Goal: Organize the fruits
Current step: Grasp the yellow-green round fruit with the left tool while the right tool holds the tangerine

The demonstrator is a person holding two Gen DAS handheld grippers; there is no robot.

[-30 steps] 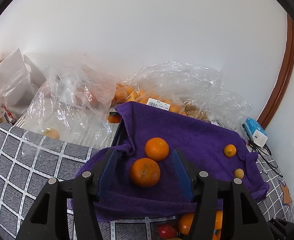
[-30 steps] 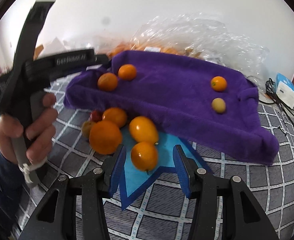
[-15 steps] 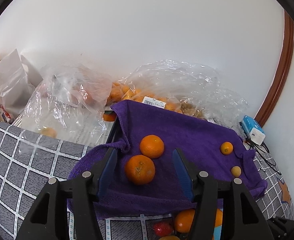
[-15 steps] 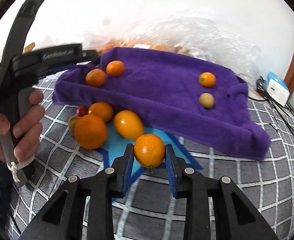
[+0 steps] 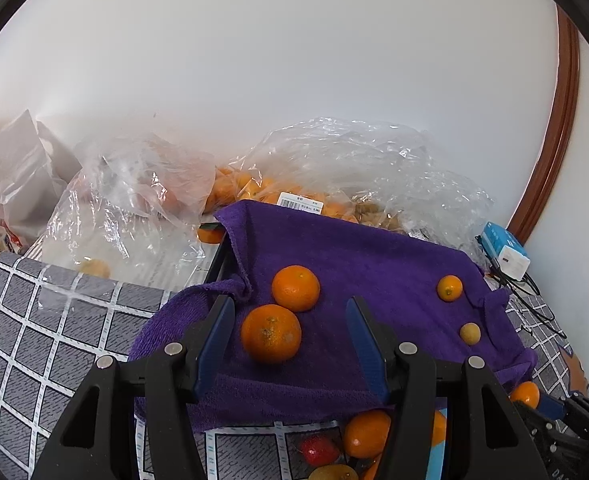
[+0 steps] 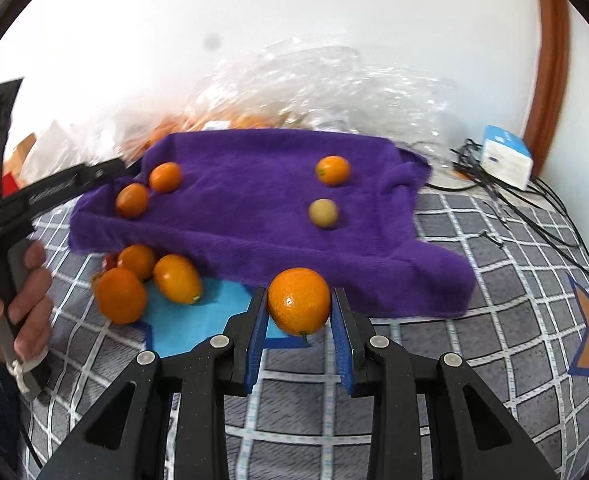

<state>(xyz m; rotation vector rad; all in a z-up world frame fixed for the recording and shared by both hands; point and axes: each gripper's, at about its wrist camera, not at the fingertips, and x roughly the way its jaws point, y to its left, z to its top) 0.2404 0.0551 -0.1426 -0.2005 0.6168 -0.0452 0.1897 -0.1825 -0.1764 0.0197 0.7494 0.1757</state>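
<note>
My right gripper (image 6: 299, 310) is shut on an orange (image 6: 299, 300) and holds it above the checked cloth, in front of the purple towel (image 6: 246, 200). On the towel lie two oranges (image 6: 132, 199) at the left, and a small orange (image 6: 332, 170) and a small yellow fruit (image 6: 323, 213) at the right. A pile of oranges (image 6: 120, 294) lies in front of the towel's left part on a blue patch. My left gripper (image 5: 288, 328) is open and empty, its fingers on either side of the two oranges (image 5: 271, 333) on the towel (image 5: 374, 264).
Clear plastic bags (image 5: 354, 168) holding more fruit lie behind the towel by the white wall. A blue-and-white box (image 6: 506, 156) with black cables sits at the right. A red fruit (image 5: 318, 450) lies among the pile. The checked cloth (image 6: 494, 320) covers the surface.
My right gripper closed on one orange from the pile, lifted it and moved right along the towel's front edge. The left gripper stayed open, drawing back slightly.
</note>
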